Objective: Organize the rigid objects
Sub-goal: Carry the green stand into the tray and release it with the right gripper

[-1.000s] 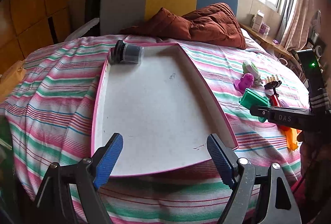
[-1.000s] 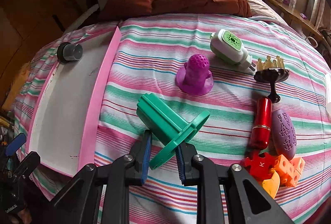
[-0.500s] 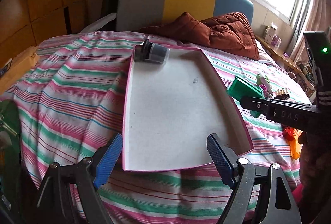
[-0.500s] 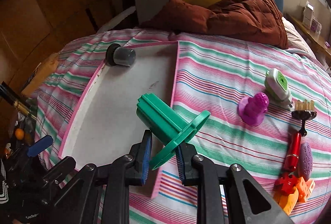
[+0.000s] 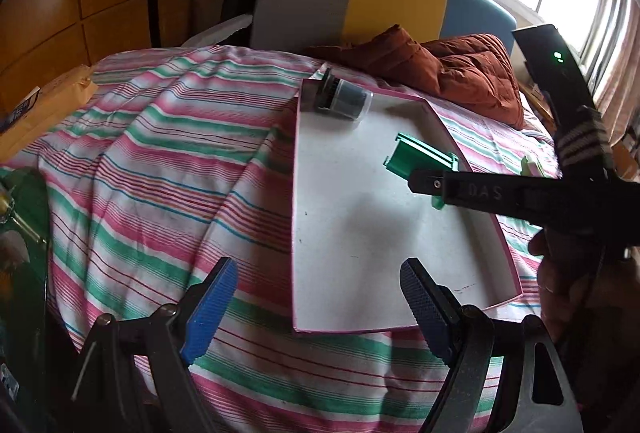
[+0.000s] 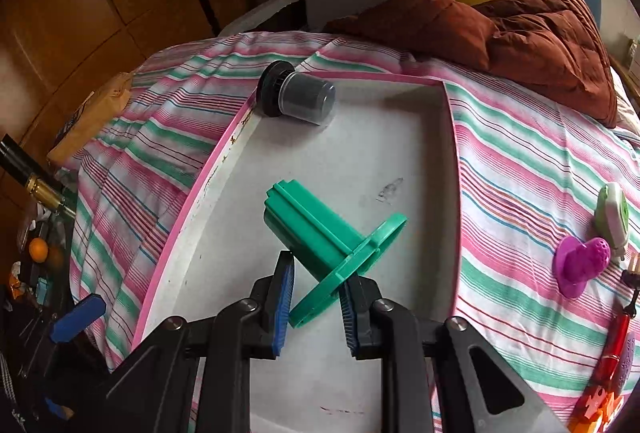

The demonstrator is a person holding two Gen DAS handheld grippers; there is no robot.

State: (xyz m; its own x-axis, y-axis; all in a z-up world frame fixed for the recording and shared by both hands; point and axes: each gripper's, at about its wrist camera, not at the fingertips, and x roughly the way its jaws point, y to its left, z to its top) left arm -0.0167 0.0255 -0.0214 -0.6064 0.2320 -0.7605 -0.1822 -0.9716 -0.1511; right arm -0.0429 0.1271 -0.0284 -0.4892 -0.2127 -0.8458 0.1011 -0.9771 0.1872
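Between your left tongs [image 5: 316, 309], whose blue pads stand wide apart and empty, lies the near edge of the pink-rimmed tray [image 5: 298, 193] on the striped bedspread [image 5: 152, 169]. Beyond them, at the tray's far corner, a dark jar [image 5: 344, 99] lies on its side. To their right, your right tongs [image 5: 430, 187] reach over the tray carrying the green funnel piece [image 5: 420, 157]; the black arm cuts off its flange, and your hand [image 5: 560, 273] is only partly seen.

Right wrist view: the right tongs [image 6: 316, 297] are clamped on the green funnel piece [image 6: 332, 245], pinching only the thin flange, with the body tilted up and away over the tray floor [image 6: 360, 161]. Risk, as you release: held by that thin rim, the piece may pivot or slip, and dropped from above it could roll toward the dark jar [image 6: 300, 95]. Right of the tongs, a purple stopper [image 6: 580, 265], a white-green plug [image 6: 612, 217] and a red tube [image 6: 612, 345] wait on the bedspread; the orange items at the frame edge are too cropped to identify.
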